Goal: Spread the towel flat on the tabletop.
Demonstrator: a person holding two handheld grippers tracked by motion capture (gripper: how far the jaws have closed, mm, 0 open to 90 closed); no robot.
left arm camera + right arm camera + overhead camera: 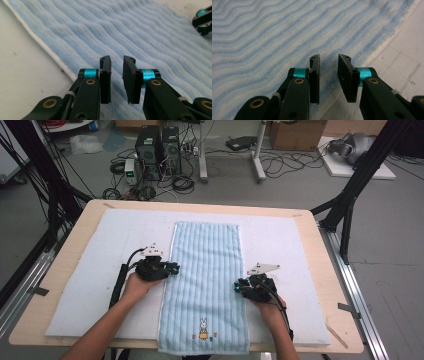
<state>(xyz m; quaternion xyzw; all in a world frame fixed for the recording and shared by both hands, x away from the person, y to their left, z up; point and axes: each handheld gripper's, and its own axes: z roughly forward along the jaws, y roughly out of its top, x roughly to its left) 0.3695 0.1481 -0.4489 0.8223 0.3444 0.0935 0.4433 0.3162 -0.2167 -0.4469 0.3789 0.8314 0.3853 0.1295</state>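
Note:
A light blue striped towel (205, 265) lies flat along the middle of the table, with a small rabbit picture (203, 329) near its front end. My left gripper (175, 268) is at the towel's left edge, pointing inward. In the left gripper view the towel (112, 30) spreads ahead of the left gripper (117, 72), whose jaws stand a little apart over the white hem with nothing between them. My right gripper (238, 287) is at the towel's right edge. Over the towel (274, 30) edge, the right gripper (329, 72) also has a narrow empty gap.
A white padded mat (115, 235) covers the wooden tabletop (75, 245) under the towel. The towel's front end hangs over the near table edge. Black frame posts stand at both sides; computers and cables lie on the floor behind.

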